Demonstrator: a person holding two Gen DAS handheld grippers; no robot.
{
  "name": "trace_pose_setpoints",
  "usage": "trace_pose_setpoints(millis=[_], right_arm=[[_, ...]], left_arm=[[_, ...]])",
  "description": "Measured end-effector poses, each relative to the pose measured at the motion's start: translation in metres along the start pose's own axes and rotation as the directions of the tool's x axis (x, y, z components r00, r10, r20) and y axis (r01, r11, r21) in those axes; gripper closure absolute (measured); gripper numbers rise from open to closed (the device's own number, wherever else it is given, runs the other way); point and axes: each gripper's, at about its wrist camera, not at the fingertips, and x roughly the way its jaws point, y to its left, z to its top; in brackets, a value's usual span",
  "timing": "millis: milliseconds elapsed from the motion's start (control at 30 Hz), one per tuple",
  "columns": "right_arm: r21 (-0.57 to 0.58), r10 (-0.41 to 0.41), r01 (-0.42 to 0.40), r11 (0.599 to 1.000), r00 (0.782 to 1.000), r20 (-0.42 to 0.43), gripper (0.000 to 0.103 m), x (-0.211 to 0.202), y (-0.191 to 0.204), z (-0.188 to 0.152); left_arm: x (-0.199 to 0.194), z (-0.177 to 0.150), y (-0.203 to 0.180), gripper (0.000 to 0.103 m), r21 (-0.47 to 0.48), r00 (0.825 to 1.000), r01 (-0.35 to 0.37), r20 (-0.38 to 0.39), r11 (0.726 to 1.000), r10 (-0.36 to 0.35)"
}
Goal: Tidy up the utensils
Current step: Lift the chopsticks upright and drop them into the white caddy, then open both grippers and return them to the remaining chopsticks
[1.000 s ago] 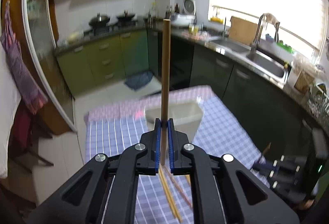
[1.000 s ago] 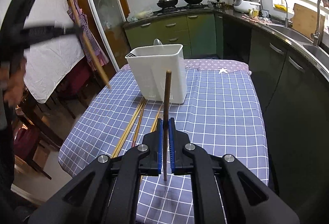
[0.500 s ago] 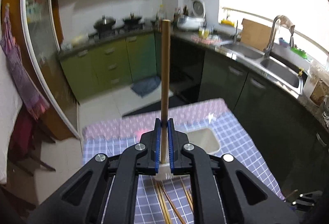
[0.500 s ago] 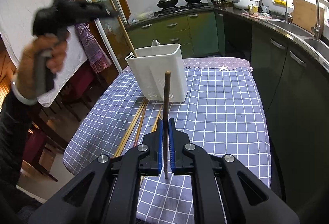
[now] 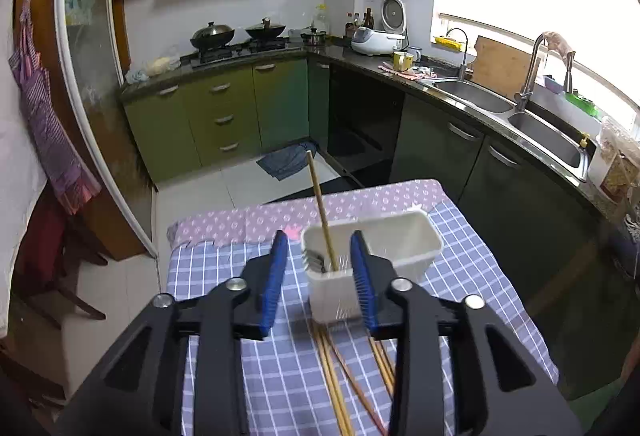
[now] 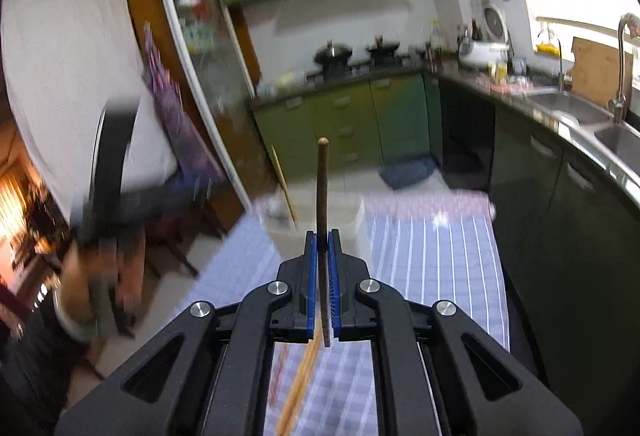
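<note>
Since half a second ago, the left gripper [image 5: 318, 278] has let go of its light wooden chopstick [image 5: 320, 210]: the blue-padded fingers [image 5: 274, 278], then pinched on the stick, now stand wide apart with nothing between them. That chopstick now stands on its own in the white utensil holder [image 5: 400, 240], leaning a little to the left, its lower end down in the near compartment just ahead of the right finger pad. The right wrist view has swung upward too and is blurred with motion.

Nearest in the left wrist view, below and between the fingers, several loose chopsticks [image 5: 340, 376] lie on the blue checked tablecloth of the table [image 5: 224, 276], running toward the holder's base. Just beyond the fingertips sits the holder; its near compartment also shows metal cutlery [image 5: 316, 260], too dim to name piece by piece. Its far compartment looks bare as far as can be seen.

The right gripper [image 6: 323, 268] has its fingers [image 6: 310, 276] drawn narrow, clamped on a dark brown chopstick [image 6: 322, 188] that rises upright past the fingertips and pokes out a little below them. Under the fingers a blurred pale stick [image 6: 298, 384] lies on the cloth. Ahead of the fingertips, smeared by blur, the white holder [image 6: 356, 224] stands with the light chopstick [image 6: 285, 184] slanting out of it. Farther off are green kitchen cabinets [image 5: 224, 116].
</note>
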Motion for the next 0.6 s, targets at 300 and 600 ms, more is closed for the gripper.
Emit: trace_pose_setpoints(millis=[300, 600], right_arm=[[-0.012, -0.135, 0.138, 0.990, 0.982, 0.134, 0.096, 0.057, 0.015, 0.071], [-0.007, -0.147, 0.147, 0.989, 0.987, -0.064, 0.094, 0.144, 0.003, 0.040]], left_arm=[[-0.019, -0.040, 0.030, 0.068, -0.016, 0.996, -0.001, -0.089, 1.000, 0.000], [-0.013, -0.064, 0.032, 0.065, 0.008, 0.986, 0.012, -0.164, 1.000, -0.010]])
